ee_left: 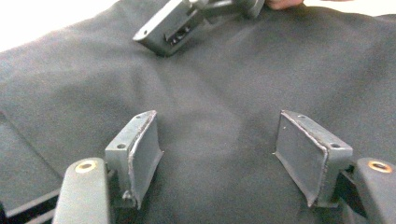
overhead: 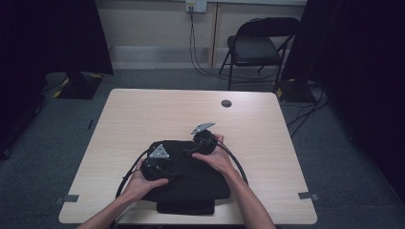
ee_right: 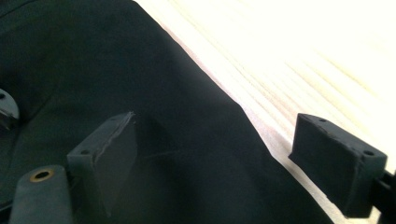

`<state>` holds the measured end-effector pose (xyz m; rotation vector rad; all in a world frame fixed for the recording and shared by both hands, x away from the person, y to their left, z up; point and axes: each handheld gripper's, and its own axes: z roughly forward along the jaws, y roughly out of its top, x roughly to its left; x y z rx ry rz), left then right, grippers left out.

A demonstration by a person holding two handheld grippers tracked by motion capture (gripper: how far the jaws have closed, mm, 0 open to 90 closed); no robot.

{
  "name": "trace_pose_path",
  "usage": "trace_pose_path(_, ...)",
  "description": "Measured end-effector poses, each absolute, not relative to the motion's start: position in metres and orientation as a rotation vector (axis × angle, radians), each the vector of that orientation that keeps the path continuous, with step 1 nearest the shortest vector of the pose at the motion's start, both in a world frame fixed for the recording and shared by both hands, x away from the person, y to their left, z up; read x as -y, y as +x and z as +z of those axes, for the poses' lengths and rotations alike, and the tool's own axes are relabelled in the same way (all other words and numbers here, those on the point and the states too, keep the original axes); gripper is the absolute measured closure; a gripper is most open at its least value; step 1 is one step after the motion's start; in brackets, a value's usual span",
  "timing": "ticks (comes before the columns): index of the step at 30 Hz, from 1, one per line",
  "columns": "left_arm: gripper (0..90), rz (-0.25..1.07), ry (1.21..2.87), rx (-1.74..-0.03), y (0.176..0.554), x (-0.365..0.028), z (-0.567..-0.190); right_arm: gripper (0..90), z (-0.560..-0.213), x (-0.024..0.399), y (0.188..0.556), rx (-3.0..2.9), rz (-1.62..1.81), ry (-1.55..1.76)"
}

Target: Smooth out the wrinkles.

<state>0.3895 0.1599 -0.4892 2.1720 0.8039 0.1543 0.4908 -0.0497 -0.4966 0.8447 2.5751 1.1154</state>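
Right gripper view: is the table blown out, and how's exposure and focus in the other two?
Right gripper view: yes, the table clips to near-white with faint grain, and the black cloth shows almost no detail. Left gripper view: the cloth reads grey with soft texture, the tongs are sharp and open, and the top-left corner is overexposed. High view: dim and evenly lit, dark at the edges, no glare.

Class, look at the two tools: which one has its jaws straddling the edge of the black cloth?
The right tool: one jaw over the black cloth, one over bare table. The left tool sits wholly over cloth.
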Motion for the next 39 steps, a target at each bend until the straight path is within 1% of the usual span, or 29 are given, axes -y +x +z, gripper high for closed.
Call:
trace_pose_path(7,29.6,0.124,2.161,-0.816,0.391,-0.161,-0.493,14.8,-0.500,0.053,0.494,-2.602,1.160,0.895)
trace_pose_path(11,29.6,0.133,2.151,-0.825,0.390,-0.161,-0.494,30.7,-0.499,0.055,0.491,-2.632,1.197,0.861)
trace_pose_path(13,29.7,0.131,2.142,-0.829,0.390,-0.161,-0.495,34.9,-0.499,0.056,0.488,-2.632,1.221,0.858)
trace_pose_path(15,29.7,0.138,2.147,-0.824,0.389,-0.161,-0.495,44.0,-0.498,0.057,0.487,-2.654,1.234,0.853)
trace_pose_path(17,29.7,0.146,2.151,-0.820,0.389,-0.160,-0.495,49.7,-0.498,0.057,0.485,-2.666,1.238,0.855)
trace_pose_path(18,29.7,0.149,2.150,-0.823,0.389,-0.160,-0.495,55.0,-0.497,0.057,0.485,-2.680,1.248,0.855)
trace_pose_path(22,29.7,0.154,2.157,-0.821,0.389,-0.159,-0.494,62.7,-0.497,0.058,0.484,-2.697,1.274,0.870)
trace_pose_path(26,29.7,0.158,2.154,-0.822,0.388,-0.159,-0.495,74.1,-0.493,0.054,0.479,-2.699,1.237,0.846)
trace_pose_path(29,29.8,0.160,2.147,-0.826,0.388,-0.159,-0.495,77.7,-0.490,0.052,0.475,-2.679,1.208,0.827)
trace_pose_path(39,30.0,0.171,2.150,-0.821,0.388,-0.158,-0.495,80.1,-0.486,0.056,0.472,-2.646,1.268,0.844)
